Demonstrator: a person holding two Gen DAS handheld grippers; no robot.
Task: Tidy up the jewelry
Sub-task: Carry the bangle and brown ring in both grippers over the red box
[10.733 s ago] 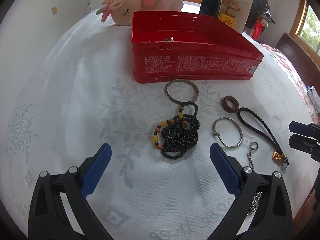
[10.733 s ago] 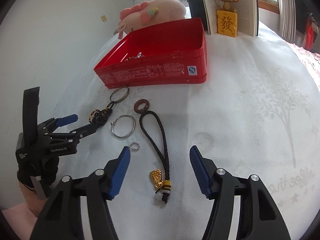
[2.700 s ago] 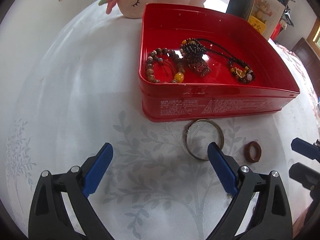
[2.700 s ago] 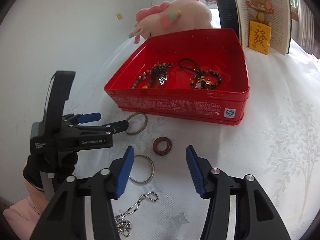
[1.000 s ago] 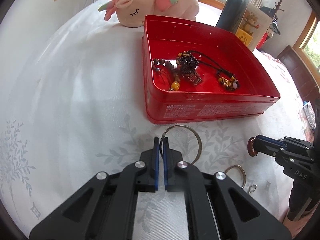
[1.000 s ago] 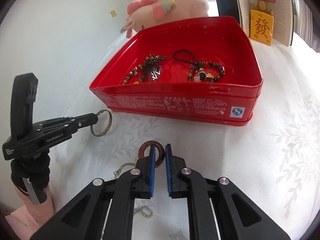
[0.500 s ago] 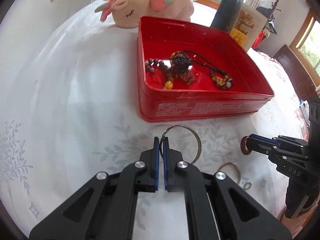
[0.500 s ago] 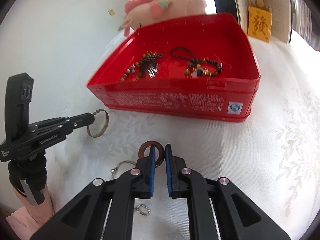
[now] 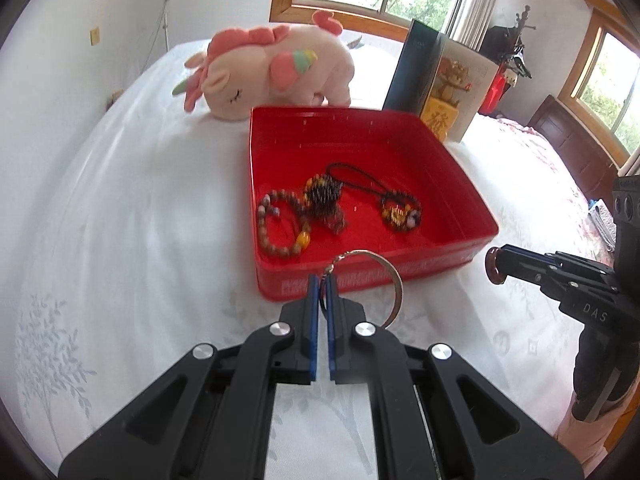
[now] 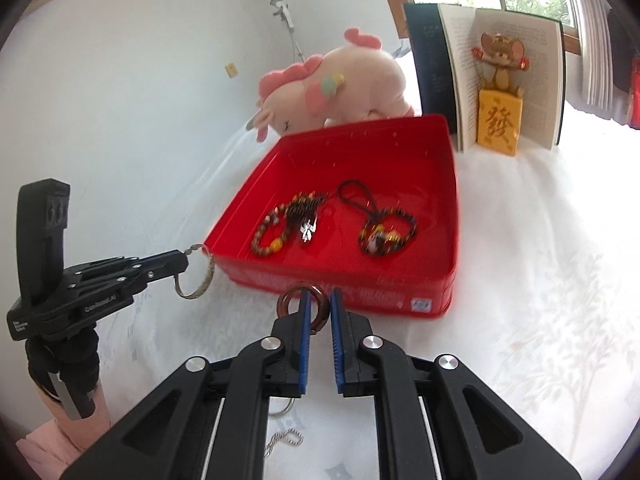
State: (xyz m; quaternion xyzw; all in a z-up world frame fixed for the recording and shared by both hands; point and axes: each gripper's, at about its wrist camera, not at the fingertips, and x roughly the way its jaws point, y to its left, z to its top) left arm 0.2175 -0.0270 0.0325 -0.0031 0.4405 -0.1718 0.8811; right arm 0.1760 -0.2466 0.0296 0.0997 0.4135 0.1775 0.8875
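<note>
The silver bangle (image 9: 376,280) and brown ring (image 10: 304,304) are clamped between the left gripper (image 9: 323,280) and right gripper (image 10: 319,300) fingers, now raised nearer the red tin (image 9: 400,276).

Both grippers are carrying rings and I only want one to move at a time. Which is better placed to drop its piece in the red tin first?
Probably left. The left gripper holds the metal bangle level with the red tin's near rim; the right gripper's brown ring looks lower, against the tin's front wall.

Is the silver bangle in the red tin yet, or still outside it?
Outside. The left gripper holds the silver bangle lifted in front of the red tin, short of its near wall.
</note>
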